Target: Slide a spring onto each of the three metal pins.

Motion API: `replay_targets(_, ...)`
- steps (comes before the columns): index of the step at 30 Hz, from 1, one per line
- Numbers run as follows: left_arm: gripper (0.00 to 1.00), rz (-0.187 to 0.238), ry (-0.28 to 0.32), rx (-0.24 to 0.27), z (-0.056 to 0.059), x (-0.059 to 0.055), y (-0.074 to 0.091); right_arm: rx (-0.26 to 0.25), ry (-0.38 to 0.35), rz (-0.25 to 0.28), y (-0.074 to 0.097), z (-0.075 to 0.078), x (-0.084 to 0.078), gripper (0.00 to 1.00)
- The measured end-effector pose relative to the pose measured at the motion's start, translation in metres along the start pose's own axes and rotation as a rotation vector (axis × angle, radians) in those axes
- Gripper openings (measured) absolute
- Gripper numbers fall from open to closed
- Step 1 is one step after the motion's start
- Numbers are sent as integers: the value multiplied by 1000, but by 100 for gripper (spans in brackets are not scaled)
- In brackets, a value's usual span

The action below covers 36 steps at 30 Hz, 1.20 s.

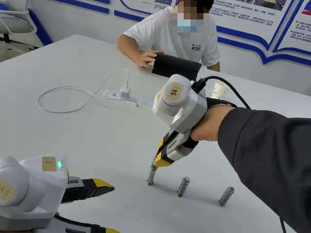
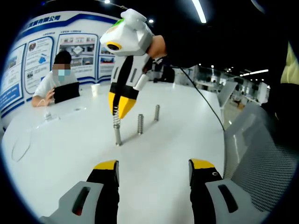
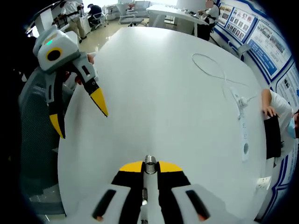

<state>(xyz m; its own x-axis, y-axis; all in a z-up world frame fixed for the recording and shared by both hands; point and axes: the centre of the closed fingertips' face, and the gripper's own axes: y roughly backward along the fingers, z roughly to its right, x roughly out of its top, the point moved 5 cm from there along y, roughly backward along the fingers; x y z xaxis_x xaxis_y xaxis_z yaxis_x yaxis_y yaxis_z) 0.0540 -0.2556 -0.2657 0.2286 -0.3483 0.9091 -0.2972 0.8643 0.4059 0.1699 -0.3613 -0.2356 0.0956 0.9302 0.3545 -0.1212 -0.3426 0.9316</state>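
three thin posts stand in a row on the white table (image 1: 97, 141) in the lower middle of the head view. the leftmost is a pin (image 1: 150, 180) with its lower shaft bare. the middle spring (image 1: 182, 186) and the right-hand spring (image 1: 226, 196) each stand upright, long axis vertical. the right gripper (image 1: 162, 160) comes down from the upper right, its yellow tips pinched together right over the top of the pin. the left gripper (image 1: 112, 208) lies in the lower left corner, jaws spread apart and holding nothing. across the table, at the top of the frame, sits a person (image 1: 167, 34), with a white cable (image 1: 73, 94) and a power strip (image 1: 127, 97) in front of them.

in the left gripper view, the left gripper (image 2: 154, 164) rises from the bottom with a wide gap between its tips. left of centre, the right gripper (image 2: 120, 106) points down and clamps the spring (image 2: 116, 122). the spring sits around the upper part of the pin (image 2: 118, 136), both vertical. the middle spring (image 2: 140, 123) and the right-hand spring (image 2: 157, 112) stand just beyond, to the right.

in the right gripper view, the right gripper (image 3: 149, 165) at the bottom is closed on the spring (image 3: 149, 163), seen end-on with its axis along the jaws. the left gripper (image 3: 79, 116) hangs at the upper left, jaws apart.
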Motion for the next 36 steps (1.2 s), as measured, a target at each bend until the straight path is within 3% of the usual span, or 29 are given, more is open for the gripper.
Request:
replay_targets(13, 60, -2, 5, 0, -1, -2, 0, 20, -11, -39, -19, -3, -4, 12)
replay_targets(36, 60, -6, 6, 2, -3, -3, 2, 32, -36, -52, -42, -15, -6, 12)
